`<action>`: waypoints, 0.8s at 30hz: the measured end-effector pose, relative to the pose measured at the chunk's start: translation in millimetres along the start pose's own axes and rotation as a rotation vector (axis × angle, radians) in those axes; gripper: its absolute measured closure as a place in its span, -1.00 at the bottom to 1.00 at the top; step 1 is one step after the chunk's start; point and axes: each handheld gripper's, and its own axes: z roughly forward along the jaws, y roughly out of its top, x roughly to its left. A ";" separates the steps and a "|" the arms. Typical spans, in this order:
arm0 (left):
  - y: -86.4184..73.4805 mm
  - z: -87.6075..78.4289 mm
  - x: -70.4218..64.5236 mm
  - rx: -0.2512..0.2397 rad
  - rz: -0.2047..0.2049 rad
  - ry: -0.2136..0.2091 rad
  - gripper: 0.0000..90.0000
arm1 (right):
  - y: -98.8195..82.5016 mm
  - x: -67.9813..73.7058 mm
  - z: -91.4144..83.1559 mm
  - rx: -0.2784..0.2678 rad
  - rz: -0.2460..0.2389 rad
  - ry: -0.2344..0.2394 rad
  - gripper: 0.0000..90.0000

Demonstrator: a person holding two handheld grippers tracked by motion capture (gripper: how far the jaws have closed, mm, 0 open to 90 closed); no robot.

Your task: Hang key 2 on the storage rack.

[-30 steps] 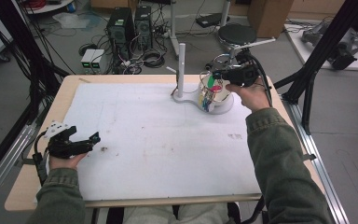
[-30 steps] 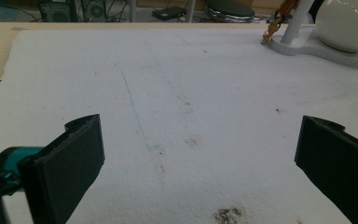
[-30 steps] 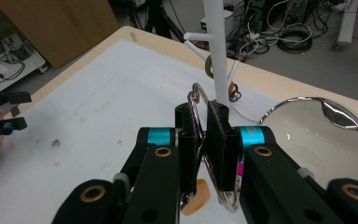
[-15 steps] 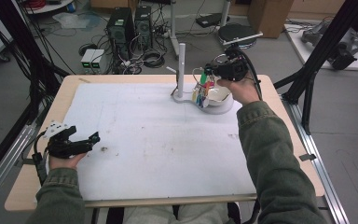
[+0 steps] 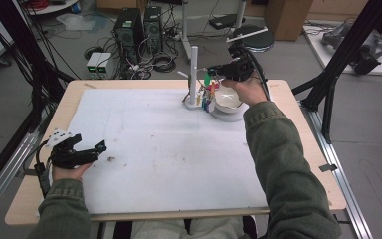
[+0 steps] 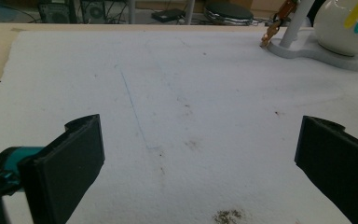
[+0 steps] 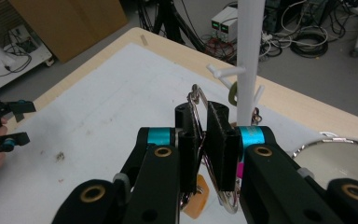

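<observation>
right gripper clamped on a metal clip beside the white stand

the right gripper [image 7: 204, 140] has its two black jaws drawn together on a thin metal clip [image 7: 196, 100], whose silver loop sticks up just above the pads. an orange tag [image 7: 196, 198] shows below the jaws, and a pink bit peeks out at the right pad. in the high view the right gripper [image 5: 219, 73] is held above the far edge of the table, just right of the white post [image 5: 193, 72], with a small bunch of coloured tags [image 5: 208, 94] hanging between the post and the white bowl [image 5: 227, 99]. the post carries short white pegs [image 7: 223, 72], and one peg holds a dull ring close to the clip. bowl and post share a pale base [image 5: 224, 114].

the left gripper [image 5: 82, 153] rests on the near left of the white mat [image 5: 169, 149], well apart from the stand. its jaws stand wide apart in the left gripper view, with bare mat between them. a small dark speck of crumbs [image 6: 226, 215] lies just ahead of them.
</observation>
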 end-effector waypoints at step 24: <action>-0.4 -1.3 0.0 -0.001 -0.010 0.000 -0.96 | 13.3 -18.4 19.9 0.002 0.070 0.043 0.84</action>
